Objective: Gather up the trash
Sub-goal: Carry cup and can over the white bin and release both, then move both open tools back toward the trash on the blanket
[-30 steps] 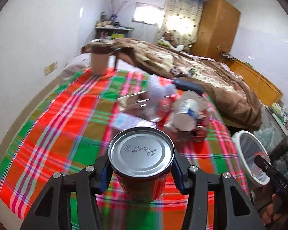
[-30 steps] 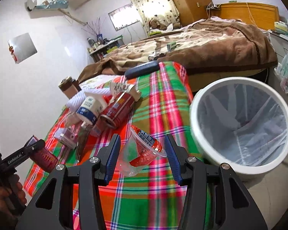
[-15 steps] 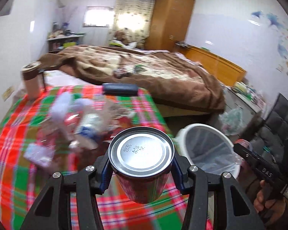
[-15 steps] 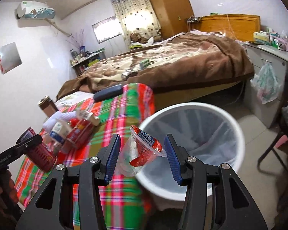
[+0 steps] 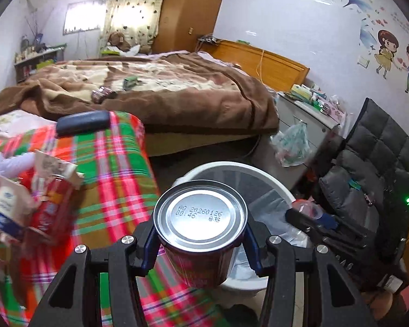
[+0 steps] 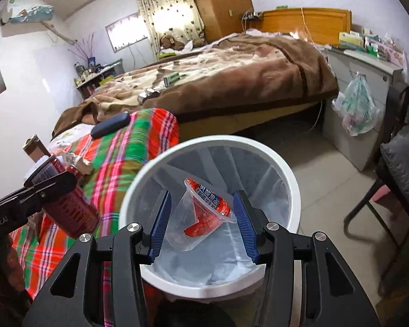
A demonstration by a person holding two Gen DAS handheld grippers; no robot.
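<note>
My left gripper [image 5: 200, 235] is shut on a red drink can [image 5: 200, 216], whose silver end faces the camera. The can hangs over the plaid table's edge, right beside the white bin [image 5: 261, 170]. My right gripper [image 6: 201, 226] is shut on a clear plastic cup [image 6: 196, 226] with a torn red foil lid, held tilted over the open mouth of the lined bin [image 6: 139, 179]. The right wrist view also shows the can [image 6: 71, 212] in the left gripper [image 6: 45, 188], to the left of the bin.
More trash lies on the plaid tablecloth [image 5: 114, 169]: a carton [image 5: 5, 209], a red can [image 5: 52, 204] and white tissue. A dark case [image 5: 82, 121] sits at the far end. A bed [image 5: 163, 92], a grey cabinet [image 6: 362, 125] with a hanging bag, and a chair [image 5: 368, 174] surround the bin.
Both grippers swung right, away from the table. The cup went from above the cloth to above the bin's opening. The can moved from mid-table to the table's edge by the bin.
</note>
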